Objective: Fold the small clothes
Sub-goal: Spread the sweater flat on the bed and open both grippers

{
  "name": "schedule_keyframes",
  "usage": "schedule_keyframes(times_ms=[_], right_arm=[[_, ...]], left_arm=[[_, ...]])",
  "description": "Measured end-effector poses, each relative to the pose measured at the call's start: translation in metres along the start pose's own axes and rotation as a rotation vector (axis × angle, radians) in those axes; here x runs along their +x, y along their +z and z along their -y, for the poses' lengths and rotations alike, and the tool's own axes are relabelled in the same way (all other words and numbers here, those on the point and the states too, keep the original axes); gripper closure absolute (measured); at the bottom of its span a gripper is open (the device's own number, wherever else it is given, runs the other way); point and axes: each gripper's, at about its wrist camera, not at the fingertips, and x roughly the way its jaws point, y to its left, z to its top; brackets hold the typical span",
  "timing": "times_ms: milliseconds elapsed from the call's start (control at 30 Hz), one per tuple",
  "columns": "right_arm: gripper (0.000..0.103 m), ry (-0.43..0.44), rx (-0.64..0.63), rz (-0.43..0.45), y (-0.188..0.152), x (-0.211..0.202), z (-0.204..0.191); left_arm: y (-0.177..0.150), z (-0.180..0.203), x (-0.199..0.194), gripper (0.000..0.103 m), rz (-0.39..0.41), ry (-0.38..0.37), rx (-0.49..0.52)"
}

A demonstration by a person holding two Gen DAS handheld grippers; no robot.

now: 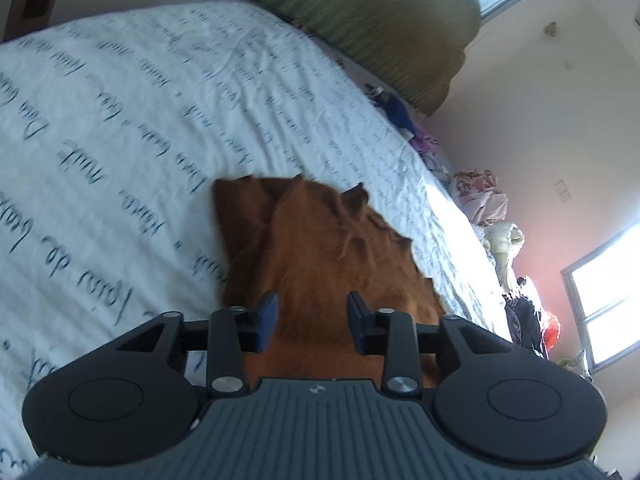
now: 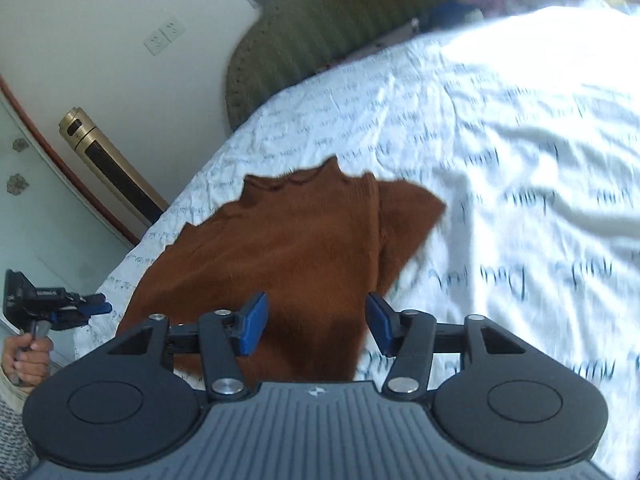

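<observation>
A small rust-brown knitted sweater point(image 1: 320, 248) lies flat on a white bed sheet point(image 1: 140, 120) printed with dark script. In the right wrist view the same sweater point(image 2: 288, 248) shows its scalloped neck at the far end and one sleeve folded in at the right. My left gripper point(image 1: 312, 320) hovers above the sweater's near edge, jaws apart, nothing pressed between the blue pads. My right gripper point(image 2: 316, 326) hangs over the sweater's near right corner, also open and empty. The left gripper point(image 2: 94, 308) appears at the left edge, held by a hand point(image 2: 28, 356).
A green ribbed headboard cushion point(image 1: 360, 20) stands at the bed's far end. A blue garment point(image 1: 394, 110) and a heap of pink and pale clothes point(image 1: 480, 196) lie along the bed's right edge. A gold tower unit point(image 2: 108, 168) stands by the wall, left of the bed.
</observation>
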Motion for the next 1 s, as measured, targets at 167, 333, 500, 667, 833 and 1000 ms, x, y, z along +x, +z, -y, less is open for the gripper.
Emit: schedule_keyframes(times_ms=[167,333,500,667,833,1000], right_arm=[[0.049,0.045,-0.052,-0.004,0.035,0.063,-0.033],[0.053,-0.118,-0.212,-0.152,0.030,0.151,-0.057],[0.053,-0.293,-0.296,-0.082,0.020,0.150,-0.030],[0.052,-0.295,-0.261,-0.067,0.023,0.132,-0.018],[0.035,-0.231,-0.287,-0.023,0.019,0.100,-0.057],[0.025,-0.214,-0.352,-0.048,-0.012,0.092,-0.080]], left_arm=[[0.005,0.055,0.096,0.042,-0.063,0.000,0.085],[-0.014,0.059,0.171,0.032,-0.058,0.198,0.239],[0.000,0.029,0.159,0.079,-0.024,0.249,0.160],[0.003,0.011,0.131,0.091,-0.019,0.242,0.102],[-0.027,0.057,0.099,0.002,0.081,0.270,0.257],[-0.055,0.074,0.113,0.002,0.058,0.369,0.351]])
